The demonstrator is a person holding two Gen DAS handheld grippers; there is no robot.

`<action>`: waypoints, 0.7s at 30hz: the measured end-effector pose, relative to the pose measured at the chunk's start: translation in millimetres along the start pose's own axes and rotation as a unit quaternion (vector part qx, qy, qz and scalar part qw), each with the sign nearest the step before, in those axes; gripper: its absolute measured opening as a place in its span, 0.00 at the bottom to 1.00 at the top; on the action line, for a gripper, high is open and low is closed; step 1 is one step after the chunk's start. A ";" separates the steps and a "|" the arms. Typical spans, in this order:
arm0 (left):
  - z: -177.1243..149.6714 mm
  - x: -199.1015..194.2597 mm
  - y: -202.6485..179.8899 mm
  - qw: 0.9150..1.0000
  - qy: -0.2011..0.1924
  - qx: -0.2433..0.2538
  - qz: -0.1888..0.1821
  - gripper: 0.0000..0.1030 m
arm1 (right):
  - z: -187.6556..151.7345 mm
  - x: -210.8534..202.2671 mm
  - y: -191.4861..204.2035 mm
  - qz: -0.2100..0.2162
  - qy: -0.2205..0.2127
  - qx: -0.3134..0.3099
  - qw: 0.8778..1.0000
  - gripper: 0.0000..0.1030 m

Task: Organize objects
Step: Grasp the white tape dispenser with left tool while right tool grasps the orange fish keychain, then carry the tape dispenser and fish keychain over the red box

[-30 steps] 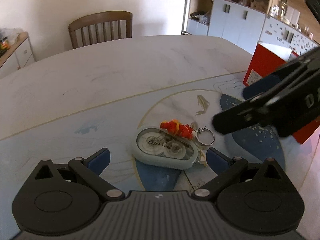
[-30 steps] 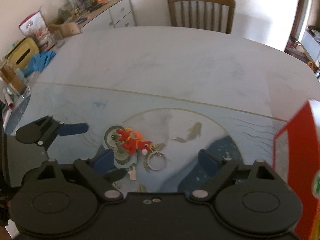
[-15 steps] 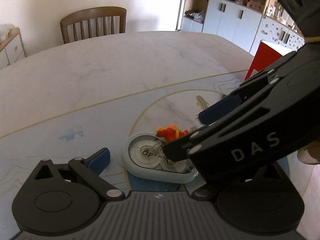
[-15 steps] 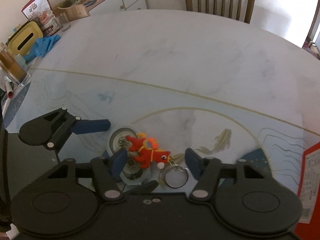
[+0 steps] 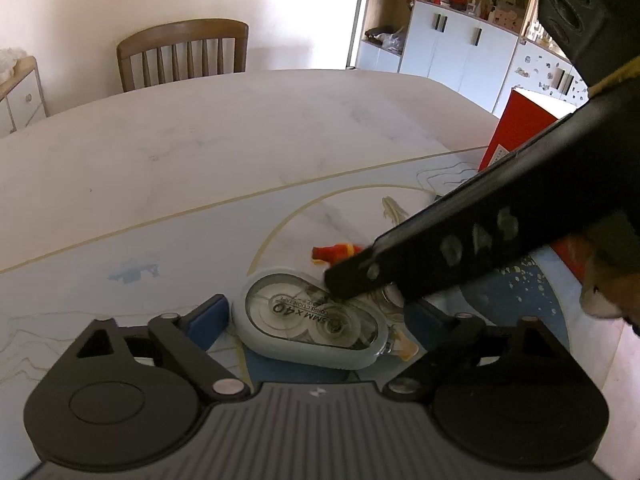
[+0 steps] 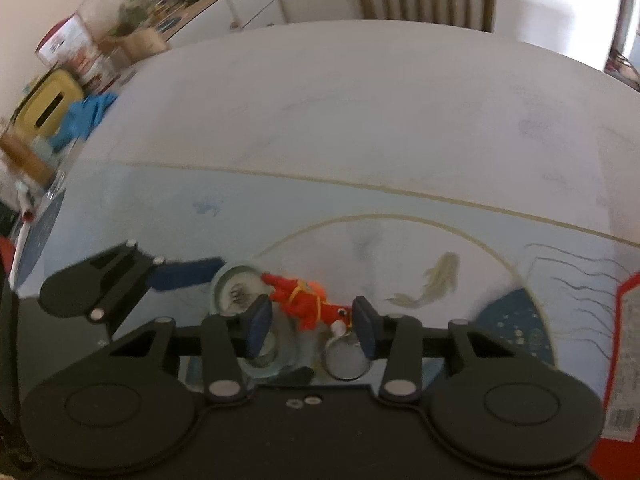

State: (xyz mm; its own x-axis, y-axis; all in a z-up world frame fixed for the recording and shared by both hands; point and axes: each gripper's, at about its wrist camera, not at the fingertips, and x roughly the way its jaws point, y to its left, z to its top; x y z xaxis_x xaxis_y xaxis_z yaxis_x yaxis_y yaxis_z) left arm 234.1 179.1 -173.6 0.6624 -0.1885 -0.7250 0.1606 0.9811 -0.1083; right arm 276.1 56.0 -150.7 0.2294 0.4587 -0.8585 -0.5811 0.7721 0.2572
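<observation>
So the right gripper [image 6: 312, 326] has dropped right down over the red rubbery crayfish-shaped keychain [image 6: 306, 302], and its jaws have narrowed from wide apart to just either side of the charm, not quite pinching yet as far as I can tell. The keychain lies across the pale grey oval correction tape dispenser [image 5: 314, 326], near the table's [image 5: 224, 140] front edge, its metal ring [image 6: 346, 362] towards the gripper. The left gripper [image 5: 316, 320] sits with jaws spread wide around the dispenser, touching nothing. Red cardboard box [image 5: 520, 128] waits at the right edge. Looks like the keychain gets lifted first, probably into that box.
</observation>
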 end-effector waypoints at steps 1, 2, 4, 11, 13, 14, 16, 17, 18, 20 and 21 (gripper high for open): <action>0.1 0.2 -0.7 1.000 0.000 0.002 0.002 0.89 | 0.0 -2.7 -4.0 -0.005 -0.003 0.006 1.000 0.38; 0.1 0.2 -1.2 1.000 0.000 0.003 0.004 0.87 | 0.0 -5.0 -7.4 -0.010 -0.006 0.011 1.000 0.38; 0.2 0.1 -1.4 1.000 0.000 0.005 0.007 0.86 | -2.0 -11.5 -14.5 -0.015 -0.013 0.022 1.000 0.38; 1.1 -2.6 -4.7 1.000 0.004 0.006 0.012 0.78 | -18.4 -34.7 -28.8 -0.027 -0.025 0.051 0.998 0.38; 0.9 -3.8 -6.2 1.000 0.007 0.008 0.013 0.78 | -23.7 -39.8 -29.1 -0.028 -0.025 0.056 0.998 0.38; 0.9 -4.4 -6.7 1.000 0.009 0.007 0.015 0.78 | -27.1 -42.5 -28.8 -0.027 -0.025 0.060 0.998 0.38; 0.8 -5.3 -6.6 1.000 0.013 0.002 0.015 0.78 | -33.3 -47.8 -27.9 -0.024 -0.025 0.068 0.997 0.38; 0.4 -6.4 -7.3 1.000 0.015 0.000 0.014 0.78 | -37.2 -50.8 -27.0 -0.023 -0.025 0.071 0.997 0.38; 1.1 -6.8 -7.3 1.000 0.017 -0.002 0.013 0.78 | -41.9 -55.4 -27.5 -0.021 -0.025 0.074 0.997 0.38; -0.3 -9.6 -8.5 1.000 0.021 -0.008 0.009 0.78 | -49.6 -63.2 -25.4 -0.019 -0.027 0.078 0.996 0.38; -1.4 -11.6 -9.4 1.000 0.022 -0.010 0.006 0.78 | -53.5 -69.3 -25.9 -0.016 -0.028 0.079 0.996 0.38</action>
State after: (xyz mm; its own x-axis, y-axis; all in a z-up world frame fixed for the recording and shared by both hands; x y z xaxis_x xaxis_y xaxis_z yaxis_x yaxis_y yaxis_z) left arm 223.9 172.1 -165.1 0.6315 -0.1741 -0.7556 0.1377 0.9842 -0.1116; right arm 233.5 -19.3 -121.6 0.2925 0.4529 -0.8422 -0.4432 0.8446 0.3002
